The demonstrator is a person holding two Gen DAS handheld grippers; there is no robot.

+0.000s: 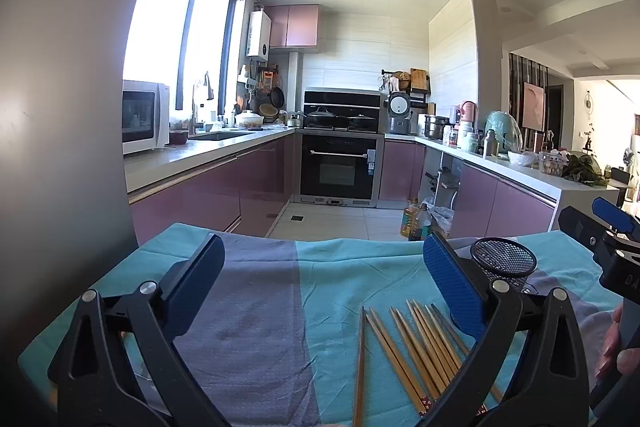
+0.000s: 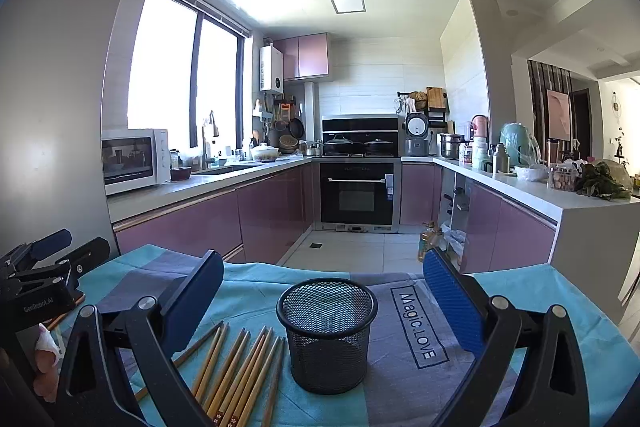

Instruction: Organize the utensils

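Both the left gripper (image 1: 324,283) and right gripper (image 2: 323,301) hang wide and empty over loose wooden chopsticks (image 2: 240,371) lying just beside an upright mesh cup (image 2: 327,339), which a careless reach could likely tip.

The bundle of light wooden chopsticks (image 1: 416,347) is cut off by the lower edge in both wrist views, so its patterned near ends are only partly shown. In the left wrist view, the right finger of the left gripper (image 1: 324,281) covers the lower body of the black wire-mesh cylindrical holder (image 1: 503,257) and the far tips of several chopsticks. In the right wrist view, the left finger of the right gripper (image 2: 323,291) covers the near part of the leftmost chopsticks. The teal and grey tablecloth (image 2: 520,307) hides the surface beneath. The left gripper's label lettering is too small to read with certainty. Countertop containers (image 2: 480,151) are too small to identify.
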